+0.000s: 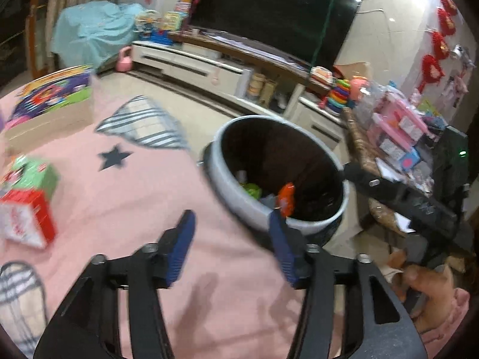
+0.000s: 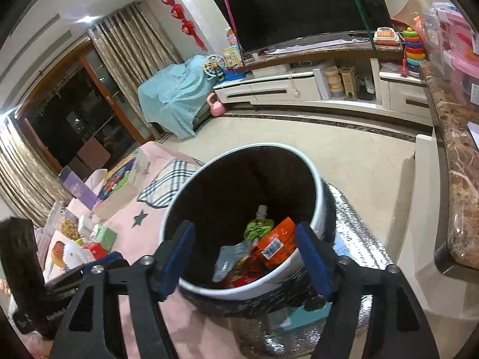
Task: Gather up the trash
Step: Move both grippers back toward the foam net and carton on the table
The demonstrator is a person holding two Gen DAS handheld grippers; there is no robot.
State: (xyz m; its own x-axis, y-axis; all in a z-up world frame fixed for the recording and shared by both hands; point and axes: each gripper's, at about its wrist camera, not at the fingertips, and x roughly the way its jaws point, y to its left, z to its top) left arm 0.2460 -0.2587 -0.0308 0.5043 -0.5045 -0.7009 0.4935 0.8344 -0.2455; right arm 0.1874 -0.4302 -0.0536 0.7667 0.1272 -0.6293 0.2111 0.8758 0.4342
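Jaws parted, empty; bin (image 2: 311,179) holds orange wrapper (image 2: 277,245), green pouch (image 2: 257,227)

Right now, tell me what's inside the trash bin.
Inside the trash bin: an orange wrapper, a green spouted pouch, a grey packet and red wrappers. Anything beneath them is covered.

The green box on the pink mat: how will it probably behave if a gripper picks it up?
The green box looks like thin printed carton, so probably light and easily dented. Its flat faces should grip well and not roll. Blur hides finer detail.
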